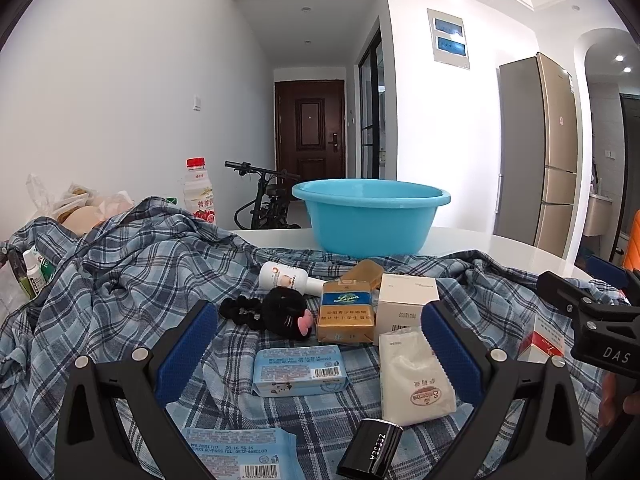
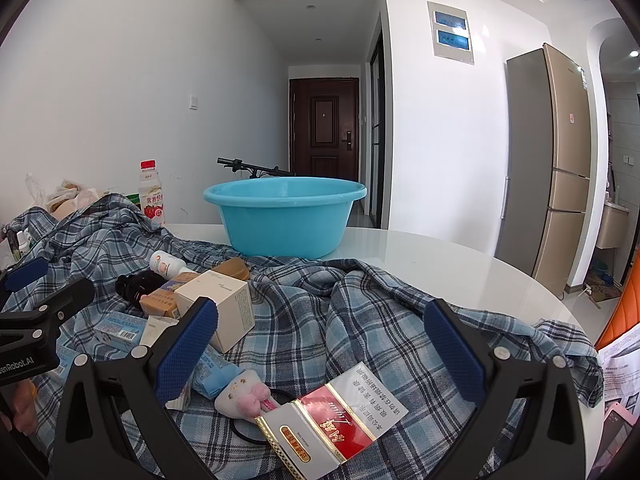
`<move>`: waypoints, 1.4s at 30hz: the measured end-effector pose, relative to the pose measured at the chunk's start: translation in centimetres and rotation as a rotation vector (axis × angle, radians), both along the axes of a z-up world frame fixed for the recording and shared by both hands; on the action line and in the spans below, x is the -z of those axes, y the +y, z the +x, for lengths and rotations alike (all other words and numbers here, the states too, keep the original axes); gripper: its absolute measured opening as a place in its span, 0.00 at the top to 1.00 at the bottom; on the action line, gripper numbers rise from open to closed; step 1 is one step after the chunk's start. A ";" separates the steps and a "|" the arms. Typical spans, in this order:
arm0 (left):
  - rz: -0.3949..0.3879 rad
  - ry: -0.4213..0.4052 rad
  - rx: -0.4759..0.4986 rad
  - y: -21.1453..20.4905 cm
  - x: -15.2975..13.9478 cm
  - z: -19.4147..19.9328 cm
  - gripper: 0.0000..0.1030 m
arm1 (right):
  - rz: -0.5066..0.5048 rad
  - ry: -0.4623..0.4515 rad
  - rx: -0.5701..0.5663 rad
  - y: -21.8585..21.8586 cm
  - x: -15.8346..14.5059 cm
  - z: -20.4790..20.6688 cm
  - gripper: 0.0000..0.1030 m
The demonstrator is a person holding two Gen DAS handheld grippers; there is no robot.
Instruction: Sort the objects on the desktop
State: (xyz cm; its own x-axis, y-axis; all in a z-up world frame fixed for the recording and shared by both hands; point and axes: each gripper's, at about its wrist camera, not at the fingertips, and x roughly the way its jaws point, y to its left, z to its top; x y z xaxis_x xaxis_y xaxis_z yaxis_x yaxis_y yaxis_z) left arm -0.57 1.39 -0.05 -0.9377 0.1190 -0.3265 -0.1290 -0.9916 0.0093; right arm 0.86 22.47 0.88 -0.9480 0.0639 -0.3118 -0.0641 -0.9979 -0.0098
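Nearest the left gripper (image 1: pixel 320 354), a black cylinder (image 1: pixel 370 451) lies on the plaid cloth (image 1: pixel 132 280) beside a wipes pack (image 1: pixel 240 454); jaws wide apart, holding nothing. Between its fingers: second wipes pack (image 1: pixel 299 370), white pouch (image 1: pixel 414 380) touching the right finger's inner side. Just beyond: black plush (image 1: pixel 286 311), gold carton (image 1: pixel 347 310), white box (image 1: pixel 406 300), small white bottle (image 1: pixel 286 278) lying down. Blue basin (image 1: pixel 370 216) stands upright at the cloth's far edge on the white table (image 1: pixel 500 246), nothing visible inside (interior mostly hidden). Drink bottle (image 1: pixel 199 192) upright far left. Right gripper (image 2: pixel 320 354) also spread open, empty, over a red-white carton (image 2: pixel 336 420) flat on the cloth; white-pink plush (image 2: pixel 244 396) touches the carton's left end. Fridge (image 2: pixel 552 160) well behind.
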 end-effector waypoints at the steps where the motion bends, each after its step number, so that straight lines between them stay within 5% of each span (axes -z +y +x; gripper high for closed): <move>1: -0.002 -0.004 0.001 0.0 0.0 -0.1 0.00 | 0.000 0.000 0.000 0.0 0.0 0.0 0.00; 16: -0.097 -0.038 0.090 2.4 0.5 -0.6 0.00 | -0.003 0.004 0.011 0.2 0.2 0.2 0.00; 32: -0.285 -0.145 0.252 6.9 2.1 -1.9 0.00 | -0.011 0.012 0.048 0.5 0.1 0.2 0.00; 38: -0.356 -0.175 0.260 8.2 2.9 -2.2 0.00 | -0.041 0.006 -0.048 1.6 -0.6 0.2 0.00; 42: -0.286 -0.263 0.249 7.5 1.8 -3.4 0.00 | -0.101 -0.085 -0.111 3.8 -1.5 -0.8 0.00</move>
State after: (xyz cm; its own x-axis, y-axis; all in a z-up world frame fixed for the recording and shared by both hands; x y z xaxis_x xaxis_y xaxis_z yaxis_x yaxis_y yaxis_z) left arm -3.98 8.94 -1.85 -0.7726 0.2008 -0.6023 -0.3981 -0.8923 0.2131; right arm 0.03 26.27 2.40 -0.9174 -0.0755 -0.3906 0.0433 -0.9949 0.0907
